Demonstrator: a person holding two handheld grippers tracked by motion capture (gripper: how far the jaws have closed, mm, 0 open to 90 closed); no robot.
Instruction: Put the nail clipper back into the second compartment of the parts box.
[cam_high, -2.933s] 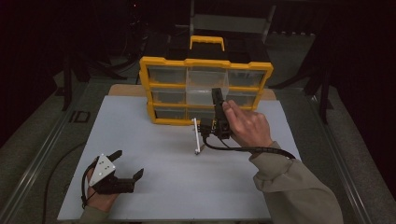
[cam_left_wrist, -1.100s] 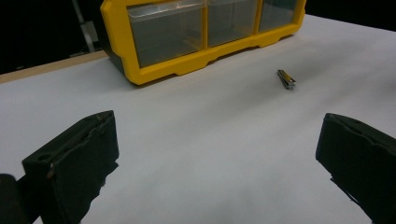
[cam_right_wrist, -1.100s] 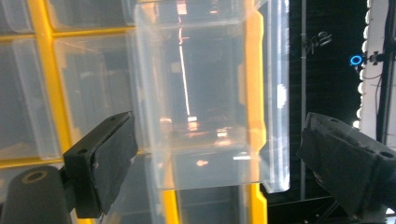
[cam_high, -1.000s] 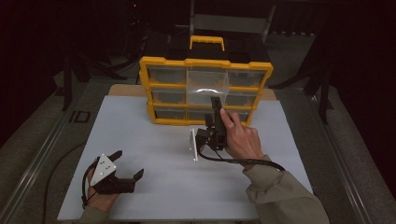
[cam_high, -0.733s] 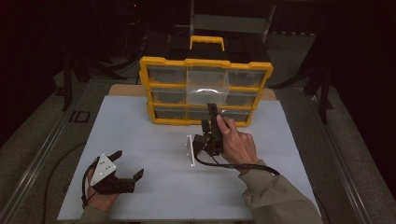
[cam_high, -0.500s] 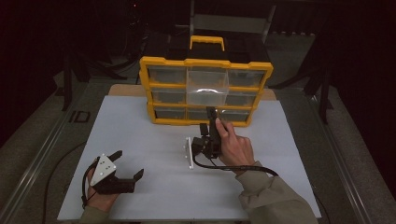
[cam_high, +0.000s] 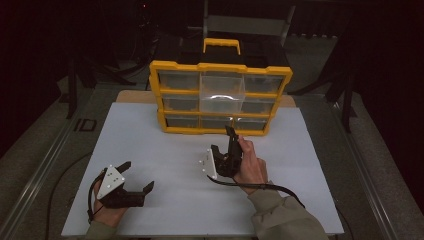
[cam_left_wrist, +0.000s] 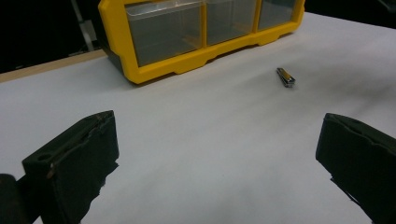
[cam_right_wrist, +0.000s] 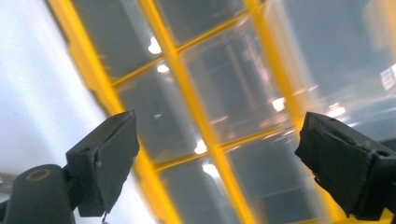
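High view has the right gripper (cam_high: 223, 144) hovering, jaws spread and empty, just before the yellow drawer organizer (cam_high: 220, 97), left gripper (cam_high: 132, 182) parked wide open near the table edge; best to square up on one drawer front before closing.

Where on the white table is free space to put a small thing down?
Free: the table from the yellow organizer down to the left gripper, and its right side beyond the right gripper. Crowded: by the organizer's front, where the right gripper and a small metal piece are.
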